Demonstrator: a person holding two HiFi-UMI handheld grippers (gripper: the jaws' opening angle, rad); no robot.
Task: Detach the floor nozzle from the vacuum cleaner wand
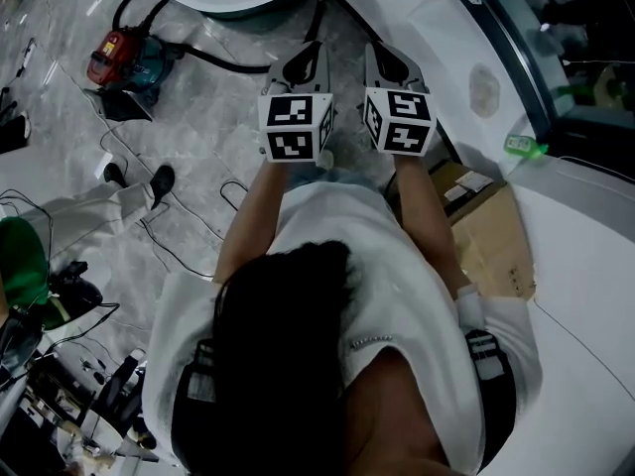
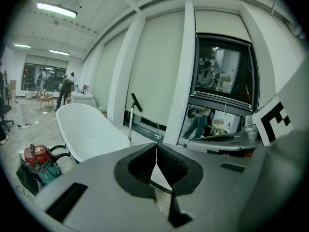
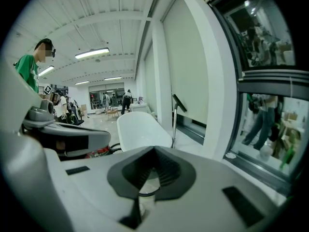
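Viewed from overhead, above a person point(image 1: 327, 345) in a white top. Held out in front, side by side and just apart: the left hand-held gripper point(image 1: 306, 53) and the right hand-held gripper point(image 1: 389, 56), each topped with a black-and-white marker cube. Both clenched on nothing, ribbed pads pressed together in each gripper view.

Pointed across a grey marbled floor point(image 1: 198, 137) toward a white bathtub point(image 2: 91, 134).

Parked on the floor left of the tub: a red and teal canister vacuum point(image 1: 127, 59), with a black hose point(image 1: 223, 60) running from it toward the tub.

Spotted beyond the tub, against the window wall: a thin metal wand point(image 2: 131, 124), standing upright, with a tilted black piece point(image 2: 136, 102) at its top end. Too small to tell whether that piece was the floor nozzle. Stood well apart from both grippers, untouched.

Lying beside the person's right arm: a cardboard box point(image 1: 486, 231). Resting on the white ledge past it: a green bottle point(image 1: 524, 147).

At the left edge, a bystander's leg point(image 1: 94, 206) ending in black shoes. In the right gripper view, another bystander in a green shirt point(image 3: 29, 69), off to the left.
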